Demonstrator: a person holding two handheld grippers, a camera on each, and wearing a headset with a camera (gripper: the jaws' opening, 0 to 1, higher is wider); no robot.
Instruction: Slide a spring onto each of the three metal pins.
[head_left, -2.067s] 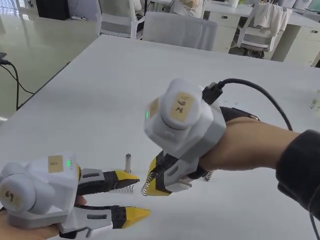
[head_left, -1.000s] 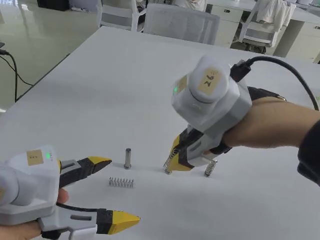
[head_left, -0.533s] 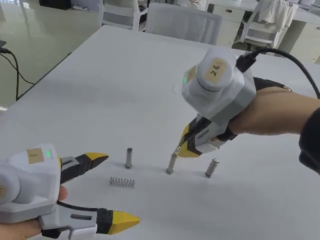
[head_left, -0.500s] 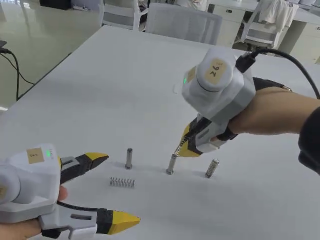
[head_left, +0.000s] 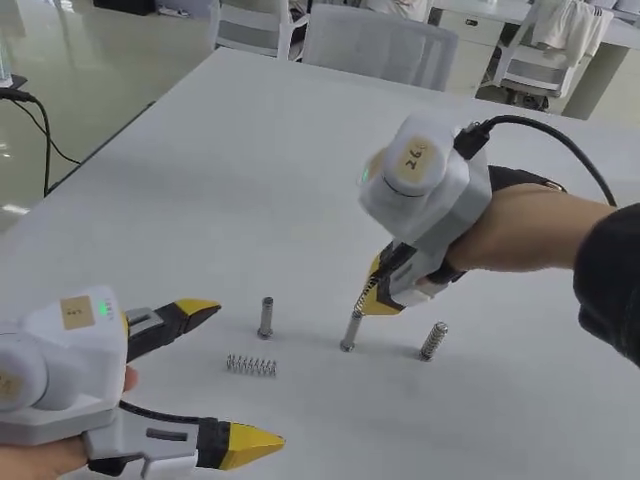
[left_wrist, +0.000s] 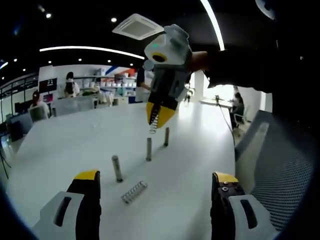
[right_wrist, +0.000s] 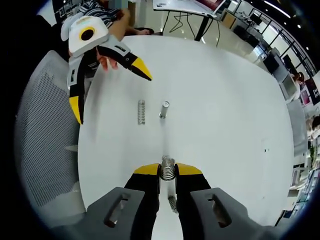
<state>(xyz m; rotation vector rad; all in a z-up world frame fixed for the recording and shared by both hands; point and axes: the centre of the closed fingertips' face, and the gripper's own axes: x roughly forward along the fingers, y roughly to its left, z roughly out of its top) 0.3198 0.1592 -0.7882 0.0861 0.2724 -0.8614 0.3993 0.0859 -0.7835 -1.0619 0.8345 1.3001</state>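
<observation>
Three metal pins stand upright in a row on the white table (head_left: 200, 180). The left pin (head_left: 266, 317) and the middle pin (head_left: 349, 330) are bare. A spring sits on the right pin (head_left: 432, 341). My right gripper (head_left: 382, 297) is shut on a spring (right_wrist: 168, 170), tilted, its lower end just above the middle pin's top. A loose spring (head_left: 251, 366) lies flat in front of the left pin. My left gripper (head_left: 235, 375) stands open near the front edge, the loose spring (left_wrist: 134, 192) just ahead of its jaws. The right gripper (left_wrist: 160, 112) hangs over the middle pin (left_wrist: 149, 149).
Grey office chairs (head_left: 380, 45) stand beyond the table's far edge. A black cable (head_left: 540, 150) trails from the right gripper over the person's sleeve. Bare table top stretches behind the pins.
My right gripper has moved right and up with its spring, from low beside the left pin to above the middle pin. My left gripper has drawn back a little, still open.
</observation>
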